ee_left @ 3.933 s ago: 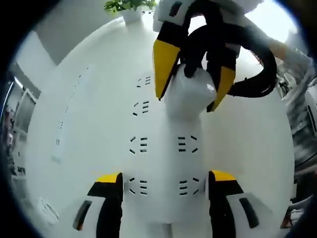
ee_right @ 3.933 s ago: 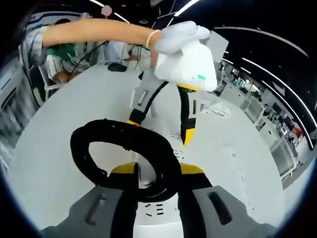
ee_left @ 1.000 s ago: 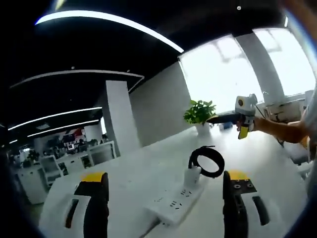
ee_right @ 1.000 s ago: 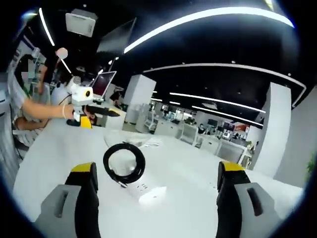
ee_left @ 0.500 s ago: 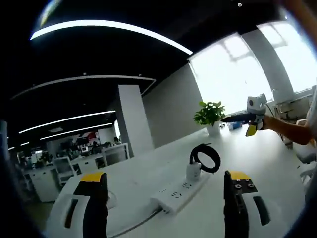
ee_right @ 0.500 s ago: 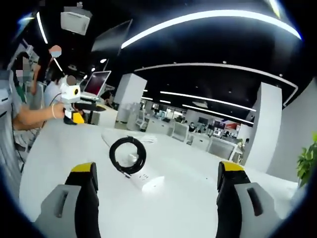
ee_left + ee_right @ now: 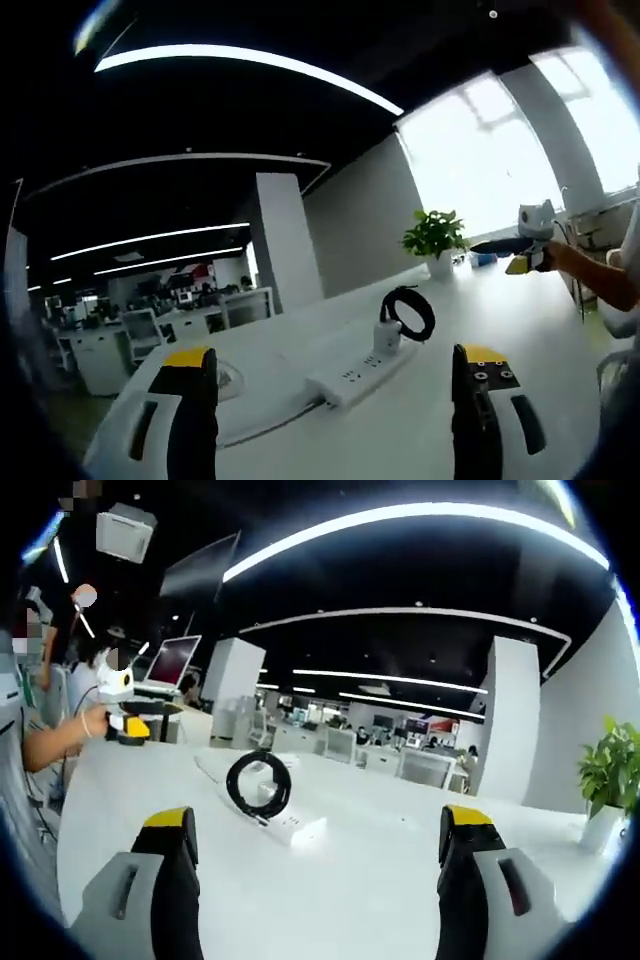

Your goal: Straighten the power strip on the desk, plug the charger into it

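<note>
Left gripper (image 7: 335,385), right gripper (image 7: 312,845): jaws spread, empty, above the desk (image 7: 420,440). Beyond: power strip (image 7: 362,369), charger (image 7: 385,338) seated in it, coiled cable (image 7: 408,310) standing upright. Risk judged: coil's weight loosening the charger.

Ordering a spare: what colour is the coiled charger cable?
Black coiled cable, clearest in the right gripper view.

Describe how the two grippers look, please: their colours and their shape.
Each gripper has two black jaws with yellow tips and light grey outer shells with a dark slot. The left gripper and the right gripper look the same in their own views. Seen from afar, the other gripper carries a white box with a yellow patch beneath.
</note>
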The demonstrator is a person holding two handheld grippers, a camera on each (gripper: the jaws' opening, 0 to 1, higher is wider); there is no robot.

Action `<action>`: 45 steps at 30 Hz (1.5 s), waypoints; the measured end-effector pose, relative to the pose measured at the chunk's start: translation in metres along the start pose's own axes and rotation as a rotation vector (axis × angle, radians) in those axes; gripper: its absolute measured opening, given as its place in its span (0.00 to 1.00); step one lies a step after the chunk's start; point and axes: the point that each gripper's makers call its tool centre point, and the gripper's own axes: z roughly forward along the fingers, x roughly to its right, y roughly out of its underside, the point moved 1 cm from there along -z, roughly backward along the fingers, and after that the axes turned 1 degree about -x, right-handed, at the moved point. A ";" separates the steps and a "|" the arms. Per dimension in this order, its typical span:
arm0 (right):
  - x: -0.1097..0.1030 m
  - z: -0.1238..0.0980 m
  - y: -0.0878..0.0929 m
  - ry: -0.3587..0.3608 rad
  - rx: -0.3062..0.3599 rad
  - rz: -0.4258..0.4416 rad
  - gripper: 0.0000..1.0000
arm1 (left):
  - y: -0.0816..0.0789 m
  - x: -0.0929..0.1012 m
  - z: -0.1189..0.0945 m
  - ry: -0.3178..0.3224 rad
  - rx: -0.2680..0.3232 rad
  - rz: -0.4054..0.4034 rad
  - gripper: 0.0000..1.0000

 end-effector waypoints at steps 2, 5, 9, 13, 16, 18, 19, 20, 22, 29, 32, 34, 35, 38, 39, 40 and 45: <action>-0.003 -0.004 0.003 0.006 -0.006 0.003 1.00 | 0.003 -0.001 -0.004 -0.013 -0.005 -0.005 0.99; -0.003 -0.008 0.009 0.034 -0.032 -0.014 1.00 | 0.008 0.001 -0.011 -0.021 -0.017 0.013 0.99; -0.007 -0.012 0.010 0.044 -0.050 -0.012 1.00 | 0.016 0.004 -0.019 -0.037 -0.048 0.017 0.99; -0.008 -0.014 0.011 0.060 -0.052 0.014 1.00 | 0.025 0.006 -0.025 -0.037 -0.081 -0.024 0.99; -0.008 -0.016 0.014 0.072 -0.058 0.035 1.00 | 0.029 0.005 -0.030 -0.050 -0.087 -0.045 0.99; -0.008 -0.017 0.017 0.076 -0.060 0.053 1.00 | 0.030 0.006 -0.034 -0.056 -0.086 -0.058 0.99; -0.008 -0.018 0.018 0.079 -0.063 0.064 1.00 | 0.031 0.006 -0.035 -0.059 -0.086 -0.063 0.99; -0.008 -0.018 0.020 0.081 -0.066 0.071 0.99 | 0.031 0.006 -0.037 -0.063 -0.088 -0.067 0.99; -0.008 -0.019 0.023 0.083 -0.074 0.080 0.98 | 0.033 0.005 -0.040 -0.074 -0.093 -0.075 0.99; -0.010 -0.024 0.035 0.117 -0.127 0.104 0.98 | 0.041 0.007 -0.052 -0.121 -0.111 -0.105 0.99; -0.014 -0.027 0.039 0.128 -0.131 0.142 0.97 | 0.045 0.007 -0.056 -0.145 -0.115 -0.130 0.99; -0.018 -0.029 0.040 0.132 -0.131 0.152 0.97 | 0.047 0.007 -0.059 -0.160 -0.114 -0.142 0.99; -0.019 -0.030 0.041 0.138 -0.131 0.157 0.97 | 0.047 0.007 -0.060 -0.164 -0.115 -0.142 0.99; -0.023 -0.034 0.045 0.150 -0.136 0.169 0.96 | 0.053 0.006 -0.065 -0.192 -0.140 -0.137 0.99; -0.024 -0.035 0.047 0.153 -0.140 0.172 0.96 | 0.055 0.006 -0.066 -0.199 -0.144 -0.135 0.99; -0.024 -0.036 0.050 0.153 -0.147 0.177 0.96 | 0.056 0.006 -0.068 -0.207 -0.144 -0.135 0.99; -0.029 -0.040 0.063 0.162 -0.177 0.191 0.96 | 0.066 0.006 -0.075 -0.224 -0.142 -0.178 0.99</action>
